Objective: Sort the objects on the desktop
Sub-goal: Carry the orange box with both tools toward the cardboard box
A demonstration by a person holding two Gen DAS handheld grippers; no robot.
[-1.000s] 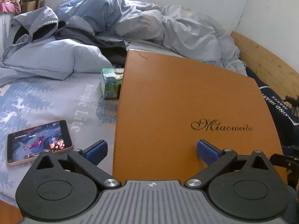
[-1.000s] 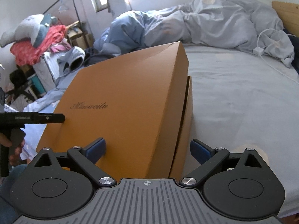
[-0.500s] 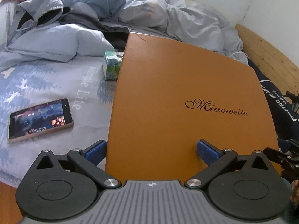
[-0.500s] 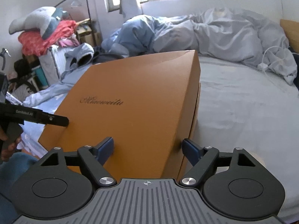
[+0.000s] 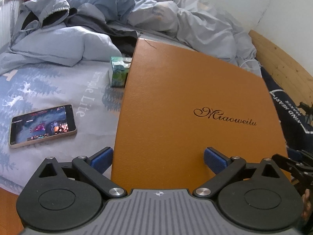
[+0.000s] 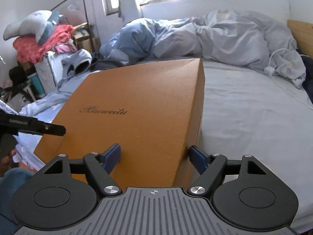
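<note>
A large orange box lid marked "Miaoweitu" lies on the bed; it also shows in the right wrist view. My left gripper straddles its near left corner, jaws wide, one blue pad off the left edge and one over the top. My right gripper straddles the lid's near right corner, one pad on top and one at the side wall, seemingly pinching it. A phone with a lit screen lies left of the box. A green tissue pack stands behind the box's left edge.
Rumpled blue-grey bedding is piled at the back. A wooden headboard runs along the right. A white charger cable lies on the sheet. Clothes and a plush toy are stacked left of the bed.
The right gripper's jaws have narrowed onto the lid's right corner and the lid's right side has come down over the base. The left gripper has shifted slightly and stays wide.
</note>
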